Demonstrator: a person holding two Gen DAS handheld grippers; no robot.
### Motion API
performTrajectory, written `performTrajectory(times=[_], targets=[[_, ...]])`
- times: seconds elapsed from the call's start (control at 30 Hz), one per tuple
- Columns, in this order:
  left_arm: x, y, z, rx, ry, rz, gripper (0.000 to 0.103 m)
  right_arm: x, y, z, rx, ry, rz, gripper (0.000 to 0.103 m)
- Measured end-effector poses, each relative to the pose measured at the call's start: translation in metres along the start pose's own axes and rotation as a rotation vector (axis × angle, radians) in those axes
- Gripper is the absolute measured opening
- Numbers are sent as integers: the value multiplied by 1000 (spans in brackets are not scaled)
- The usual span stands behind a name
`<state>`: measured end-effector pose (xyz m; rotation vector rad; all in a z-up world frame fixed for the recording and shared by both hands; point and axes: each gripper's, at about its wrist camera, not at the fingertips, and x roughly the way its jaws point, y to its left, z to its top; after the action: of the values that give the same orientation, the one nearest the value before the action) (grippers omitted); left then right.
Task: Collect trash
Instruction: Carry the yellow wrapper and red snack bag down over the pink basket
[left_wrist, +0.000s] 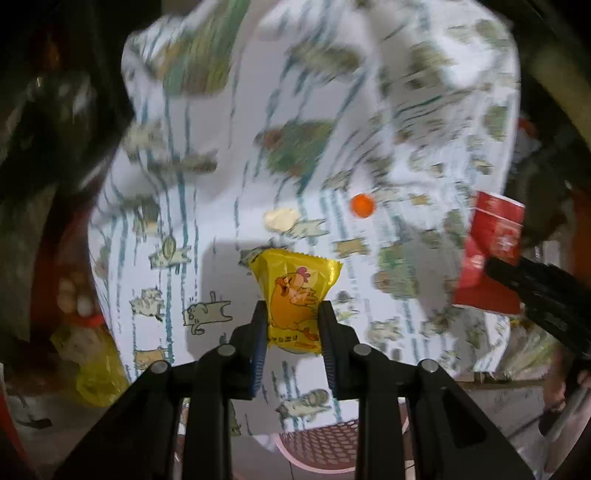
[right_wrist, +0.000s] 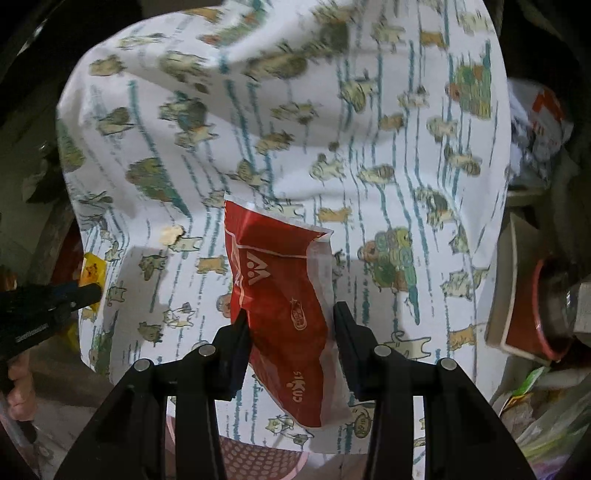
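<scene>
Left wrist view: left gripper (left_wrist: 291, 325) clamped on a yellow snack packet (left_wrist: 295, 295) with a chicken print, lower centre, lifted off the cat-print tablecloth (left_wrist: 207, 177). Right wrist view: right gripper (right_wrist: 291, 325) holds a red wrapper (right_wrist: 284, 295) at centre frame; its left pad presses the film, though contact at the right pad is unclear. Both pieces collected, neither binned yet. Left on the cloth: an orange cap (left_wrist: 362, 205) right of centre and a pale scrap (left_wrist: 280, 219). Pink perforated basket (left_wrist: 321, 446), bottom edge, is cut off; it may be the bin. Dark surroundings are blurred, their contents unreadable.
</scene>
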<state>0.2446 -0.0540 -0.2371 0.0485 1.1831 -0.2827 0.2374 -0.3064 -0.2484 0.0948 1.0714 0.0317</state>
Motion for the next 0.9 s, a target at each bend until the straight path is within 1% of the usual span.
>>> performTrajectory(times=[0.03,0.13,0.17,0.3,0.43,0.63,0.7,0.9], targets=[[-11,-2,-2,-3,-23,-4,25,-8,3,-3,17,-15,-11,44],[-37,-4,-5,-49,-66,-24,25,-37,17,-14,38,-59,68,44],[-49,-5,-8,-57,-87,-16,25,-47,23,-18,32,-75,73,44],[-90,-6,-26,-60,-154,5,25,-83,43,-35,-11,-149,56,44],[-117,3,-48,-108,-197,4,25,-106,54,-54,-16,-188,52,44],[-130,10,-83,-165,-210,-25,25,-121,68,-83,3,-189,93,44],[-128,10,-93,-177,-200,-43,25,-124,72,-91,4,-186,97,44],[-108,10,-113,-185,-155,-53,25,-117,80,-109,-4,-154,98,44]])
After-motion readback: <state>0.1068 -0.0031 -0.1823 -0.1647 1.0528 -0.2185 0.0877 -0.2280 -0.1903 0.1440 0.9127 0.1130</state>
